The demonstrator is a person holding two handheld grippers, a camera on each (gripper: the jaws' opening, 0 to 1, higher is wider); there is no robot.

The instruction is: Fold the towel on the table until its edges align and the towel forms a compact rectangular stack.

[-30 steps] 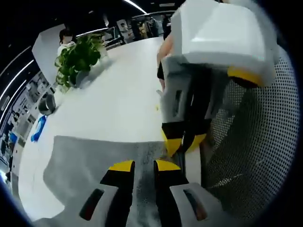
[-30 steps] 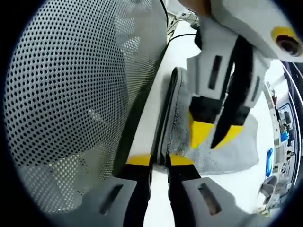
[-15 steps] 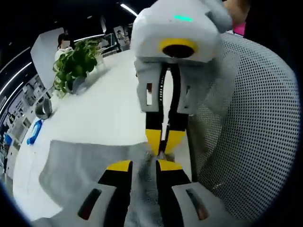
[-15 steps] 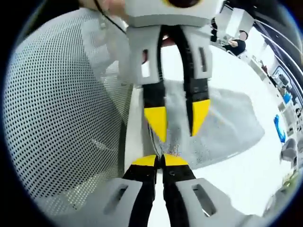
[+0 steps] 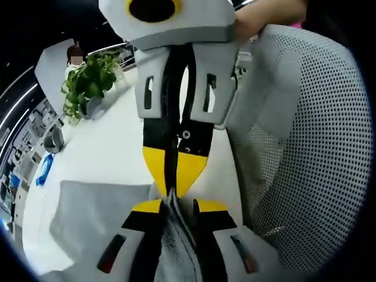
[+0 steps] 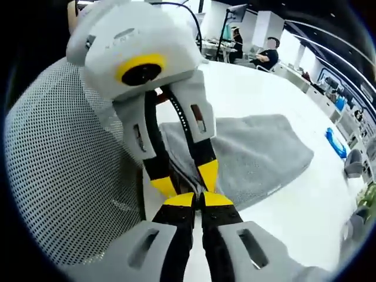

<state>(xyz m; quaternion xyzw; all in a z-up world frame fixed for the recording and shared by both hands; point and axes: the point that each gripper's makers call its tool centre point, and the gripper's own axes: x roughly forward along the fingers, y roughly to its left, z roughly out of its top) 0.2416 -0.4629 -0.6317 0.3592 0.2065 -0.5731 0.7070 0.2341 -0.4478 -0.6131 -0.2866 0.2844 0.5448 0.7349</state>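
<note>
Left gripper (image 5: 174,205): jaws partly parted around a raised fold of the grey towel (image 5: 94,205).
Right gripper (image 6: 197,200): jaws pinched together on the towel's near edge, tip to tip with the left gripper.
Towel: spread on the white table (image 6: 258,100).
Mesh chair (image 5: 305,153): beside the table edge.
Potted plant (image 5: 88,79): far side.

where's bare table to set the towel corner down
Free: white table between the grey towel and the potted plant, and table beyond the towel's far edge. Crowded: the near edge by the mesh chair, where left gripper and right gripper meet.
</note>
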